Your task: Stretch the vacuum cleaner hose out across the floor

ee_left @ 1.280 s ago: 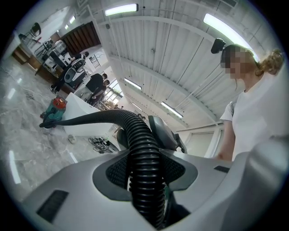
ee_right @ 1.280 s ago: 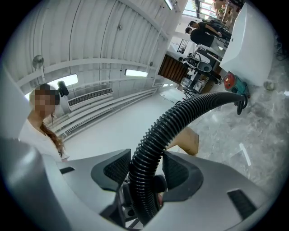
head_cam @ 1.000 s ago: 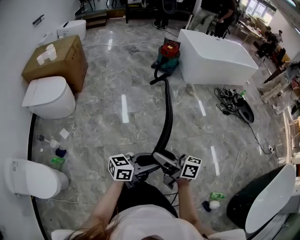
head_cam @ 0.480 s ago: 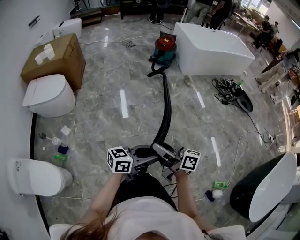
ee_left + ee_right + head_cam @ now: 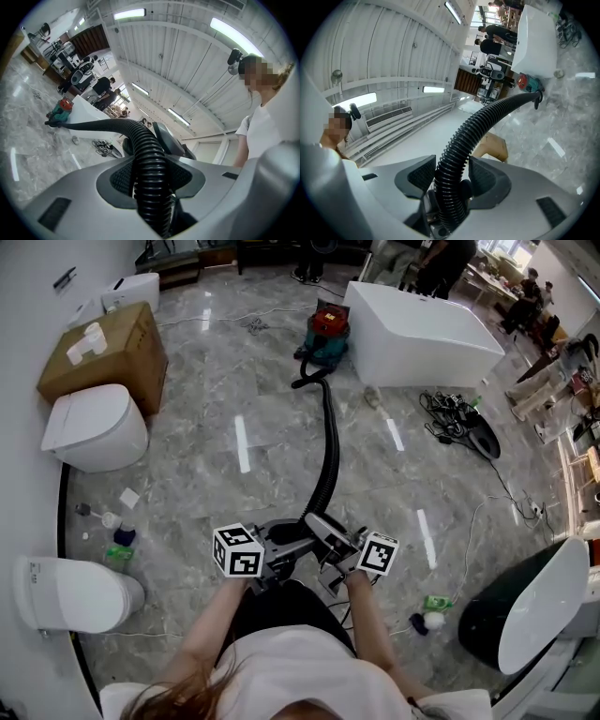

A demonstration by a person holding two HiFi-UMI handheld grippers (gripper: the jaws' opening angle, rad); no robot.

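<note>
A black ribbed vacuum hose [image 5: 328, 442] runs across the grey marble floor from the red and teal vacuum cleaner [image 5: 323, 334] at the back to my two grippers at the bottom middle of the head view. My left gripper [image 5: 279, 546] and right gripper [image 5: 330, 547] hold the hose's near end side by side, above the floor. In the left gripper view the hose [image 5: 149, 168] sits clamped between the pads [image 5: 121, 177], and the vacuum cleaner [image 5: 61, 108] shows far off. In the right gripper view the hose [image 5: 457, 157] is likewise pinched between the jaws.
A white bathtub [image 5: 422, 334] stands right of the vacuum. A cardboard box [image 5: 103, 357] and two toilets [image 5: 94, 427] [image 5: 70, 596] line the left wall, with small bottles [image 5: 117, 540] between them. Tangled cables [image 5: 455, 423] and a black and white tub [image 5: 525, 624] lie right.
Both grippers have drawn back a little from the vacuum cleaner, still holding the hose. The hose now lies straighter and the vacuum sits farther up the head view.
</note>
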